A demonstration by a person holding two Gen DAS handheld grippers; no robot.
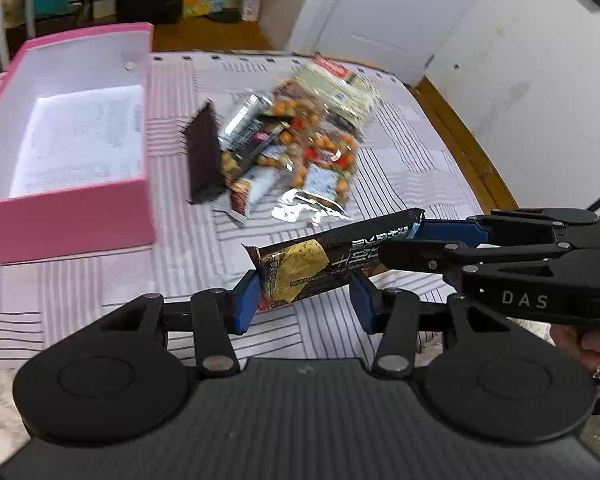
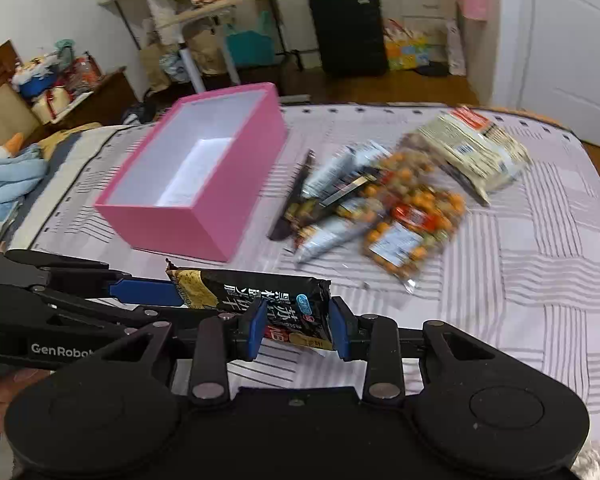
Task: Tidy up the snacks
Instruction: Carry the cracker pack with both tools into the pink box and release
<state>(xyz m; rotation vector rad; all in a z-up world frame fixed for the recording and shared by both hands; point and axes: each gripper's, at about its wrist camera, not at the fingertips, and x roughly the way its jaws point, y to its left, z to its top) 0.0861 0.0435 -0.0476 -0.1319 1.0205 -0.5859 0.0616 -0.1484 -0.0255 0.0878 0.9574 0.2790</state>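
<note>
A long black cracker packet hangs in the air between both grippers, above the striped bedspread. My left gripper has its blue pads around the packet's left end; a gap shows beside the right pad. My right gripper is shut on the packet's other end. It enters the left wrist view from the right. An open pink box with a white inside stands to the left, also in the right wrist view. A pile of snack packets lies beyond, seen again.
The bed's wooden edge runs along the right. A white door and a black suitcase stand beyond the bed. A cluttered shelf and bags are at the far left.
</note>
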